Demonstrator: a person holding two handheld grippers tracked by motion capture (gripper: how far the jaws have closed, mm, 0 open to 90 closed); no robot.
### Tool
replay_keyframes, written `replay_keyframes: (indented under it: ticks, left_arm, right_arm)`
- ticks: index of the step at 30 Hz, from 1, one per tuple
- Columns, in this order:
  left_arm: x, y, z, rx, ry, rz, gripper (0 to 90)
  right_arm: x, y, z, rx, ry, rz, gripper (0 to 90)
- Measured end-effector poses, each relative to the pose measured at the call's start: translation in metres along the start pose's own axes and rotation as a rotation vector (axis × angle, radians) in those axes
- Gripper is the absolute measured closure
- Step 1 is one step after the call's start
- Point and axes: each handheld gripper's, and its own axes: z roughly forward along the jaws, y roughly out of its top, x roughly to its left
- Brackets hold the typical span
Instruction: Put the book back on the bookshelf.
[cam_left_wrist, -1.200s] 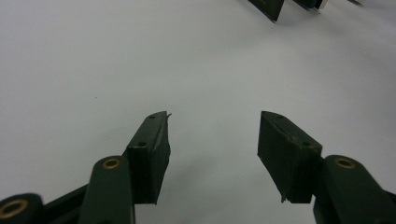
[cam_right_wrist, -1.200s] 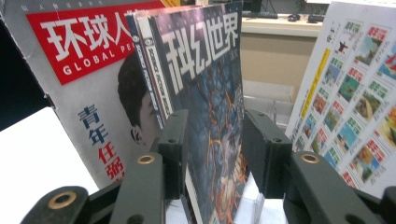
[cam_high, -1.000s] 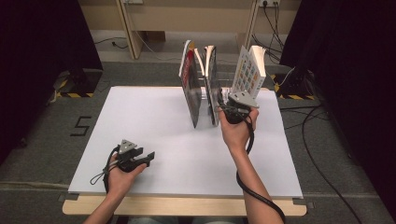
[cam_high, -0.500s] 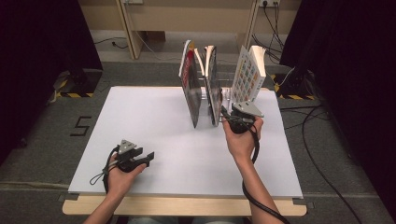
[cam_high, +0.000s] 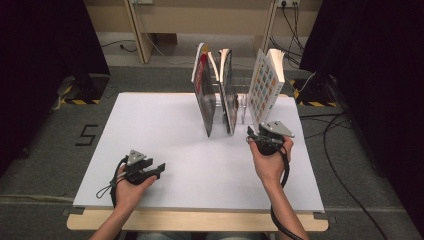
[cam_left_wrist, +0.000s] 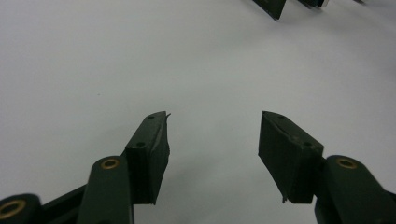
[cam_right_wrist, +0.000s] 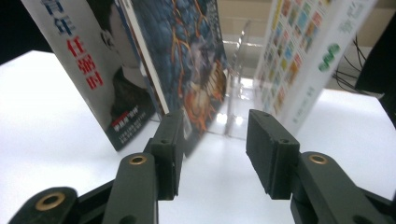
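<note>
Looks like the right gripper (cam_high: 260, 134), jaws just been opening and empty, is between books in the clear rack (cam_high: 243, 102). Next it needs lining up on the blue-cover book (cam_right_wrist: 187, 60). Left gripper (cam_high: 152, 169) rests near-left, jaws apart, nothing held.

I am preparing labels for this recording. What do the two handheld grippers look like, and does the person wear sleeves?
Both the left gripper and the right gripper are black, each topped by a grey three-cornered plate and trailing a black cable. Their two jaws are dark, blocky pads on arms with brass-coloured rivets. The forearms are bare; no sleeves are visible.

grey carpet floor (cam_high: 45, 165) (cables (cam_high: 345, 145) trailing right), dark curtains (cam_high: 45, 60) at both sides, wooden frame legs (cam_high: 137, 30) behind
</note>
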Motion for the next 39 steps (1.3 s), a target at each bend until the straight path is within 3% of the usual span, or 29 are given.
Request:
replay_keyframes:
  ticks: [26,39]
  left_arm:
    - [0.006,-0.001,-0.001,0.001,0.014,-0.009,41.8]
    - [0.008,-0.003,0.000,0.004,0.020,-0.012,41.7]
  right_arm:
    - [-0.028,-0.053,-0.014,0.088,-0.047,0.037,54.5]
    - [-0.038,-0.085,-0.018,0.097,-0.055,0.051,53.2]
